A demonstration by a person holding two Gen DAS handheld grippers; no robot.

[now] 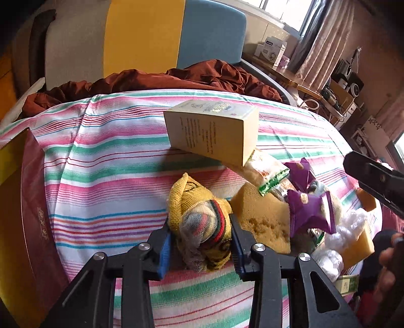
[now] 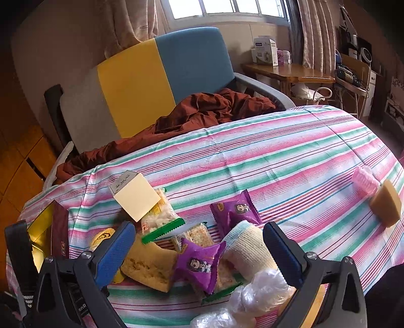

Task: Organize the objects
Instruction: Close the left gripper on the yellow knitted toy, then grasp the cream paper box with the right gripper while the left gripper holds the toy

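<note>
Things heaped on the worktop (image 2: 290,161)

A sock (image 1: 202,227) lies at the heap's left, a sponge (image 1: 262,217) just to its right. Behind them a box (image 1: 214,131) leans on a snack bag (image 2: 161,214). Two wrappers (image 2: 199,262) lie on the heap. A chair (image 2: 161,75) stands behind the worktop.

Behind the striped cloth (image 2: 277,151) stands a sofa (image 2: 161,75) with a back in 3 colours: grey, yellow and blue. A rust-brown blanket (image 2: 214,106) lies crumpled on its seat. To the right, a wooden side table (image 2: 285,73) carries white boxes (image 2: 265,51). Pink curtains (image 2: 315,32) hang beside the bright window (image 2: 227,7).
</note>
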